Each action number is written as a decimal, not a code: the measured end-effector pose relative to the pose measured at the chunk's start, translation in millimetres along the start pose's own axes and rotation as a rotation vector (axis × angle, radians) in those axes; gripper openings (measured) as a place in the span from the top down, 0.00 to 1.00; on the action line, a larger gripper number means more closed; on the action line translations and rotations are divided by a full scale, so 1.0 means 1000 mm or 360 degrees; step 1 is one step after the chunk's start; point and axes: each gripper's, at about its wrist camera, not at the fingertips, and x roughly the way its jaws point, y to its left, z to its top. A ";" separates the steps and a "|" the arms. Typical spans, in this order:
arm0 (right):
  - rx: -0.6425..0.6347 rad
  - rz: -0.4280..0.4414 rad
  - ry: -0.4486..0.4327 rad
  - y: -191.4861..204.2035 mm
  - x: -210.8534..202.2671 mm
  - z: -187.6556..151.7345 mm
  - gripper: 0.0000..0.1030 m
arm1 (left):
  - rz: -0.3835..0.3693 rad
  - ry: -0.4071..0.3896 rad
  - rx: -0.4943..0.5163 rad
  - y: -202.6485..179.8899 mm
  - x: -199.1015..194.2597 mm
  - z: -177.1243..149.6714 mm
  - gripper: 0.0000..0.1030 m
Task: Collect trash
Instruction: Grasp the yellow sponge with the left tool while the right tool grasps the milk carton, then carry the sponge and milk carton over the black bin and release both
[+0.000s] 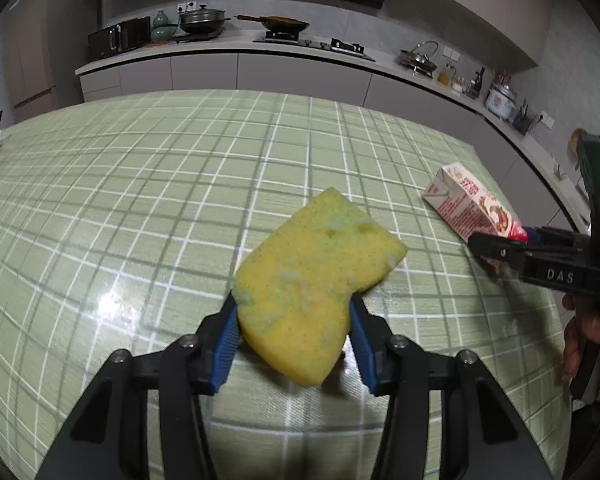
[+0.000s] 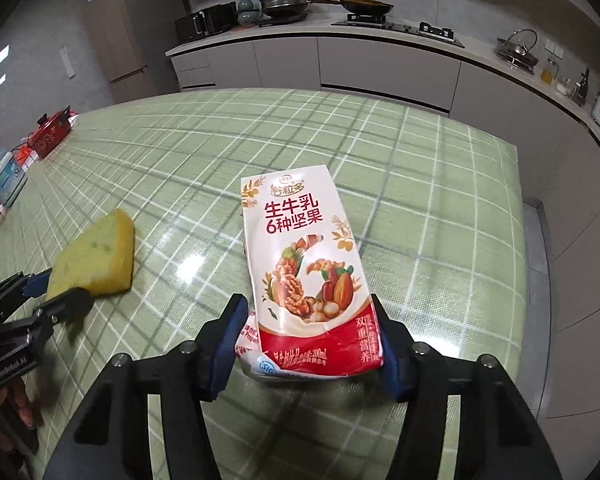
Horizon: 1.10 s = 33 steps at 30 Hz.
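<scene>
Your left gripper (image 1: 294, 344) pinches a yellow sponge (image 1: 314, 284) between its blue pads (image 1: 226, 344), lifted over the green checked table (image 1: 140, 184). Your right gripper (image 2: 310, 344) clamps the bottom end of a milk carton (image 2: 304, 264), carton pointing away, near the table's right edge.

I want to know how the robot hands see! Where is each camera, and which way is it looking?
Left wrist view: on the left gripper, looking forward along its fingers at the yellow sponge it grips.
Right wrist view: on the right gripper, looking at the milk carton it grips.
Shared: green checked table, kitchen counter behind, and each view shows the other gripper.
</scene>
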 end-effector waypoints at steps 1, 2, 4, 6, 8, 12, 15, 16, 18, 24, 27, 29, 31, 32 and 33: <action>-0.0001 0.0003 -0.0008 0.001 -0.004 -0.002 0.41 | -0.0003 -0.0006 -0.0004 0.000 -0.001 0.000 0.51; -0.0001 0.0008 -0.0019 0.002 -0.007 -0.003 0.41 | -0.0008 -0.0019 -0.0010 -0.001 -0.004 -0.003 0.51; -0.0003 0.0018 -0.0046 0.004 -0.016 -0.004 0.41 | -0.0013 -0.0035 -0.0022 -0.002 -0.009 -0.005 0.51; -0.0001 0.0027 -0.0064 0.005 -0.024 -0.005 0.41 | -0.0017 -0.0052 -0.0030 -0.002 -0.015 -0.006 0.51; -0.0005 0.0027 -0.0078 0.005 -0.030 -0.006 0.41 | -0.0017 -0.0062 -0.0025 -0.006 -0.021 -0.009 0.51; -0.0002 0.0039 -0.0085 0.004 -0.041 -0.012 0.41 | -0.0017 -0.0084 -0.0020 -0.013 -0.030 -0.008 0.51; -0.0005 0.0051 -0.0082 0.003 -0.050 -0.021 0.41 | -0.0021 -0.0096 -0.0013 -0.020 -0.035 -0.009 0.51; -0.0007 0.0057 -0.0074 0.003 -0.051 -0.026 0.41 | -0.0025 -0.0098 -0.0011 -0.022 -0.036 -0.010 0.51; -0.0009 0.0067 -0.0061 0.003 -0.051 -0.032 0.41 | -0.0024 -0.0099 -0.0006 -0.027 -0.036 -0.012 0.51; -0.0099 0.0047 0.0054 0.011 -0.023 -0.035 0.24 | -0.0019 -0.0058 -0.0044 -0.025 -0.031 -0.021 0.51; -0.0114 0.0057 0.0065 0.012 -0.019 -0.031 0.50 | -0.0021 -0.0036 -0.0036 -0.027 -0.029 -0.023 0.51; -0.0062 0.0100 0.0046 0.008 -0.025 -0.028 0.52 | -0.0022 -0.0037 -0.0028 -0.028 -0.030 -0.022 0.51; -0.0050 0.0094 0.0000 0.007 -0.037 -0.027 0.52 | -0.0026 -0.0043 -0.0029 -0.030 -0.032 -0.022 0.51; -0.0042 0.0099 -0.0014 0.007 -0.041 -0.028 0.52 | -0.0029 -0.0048 -0.0023 -0.032 -0.034 -0.021 0.51; -0.0039 0.0093 -0.0038 0.006 -0.047 -0.029 0.52 | -0.0030 -0.0056 -0.0015 -0.034 -0.035 -0.021 0.51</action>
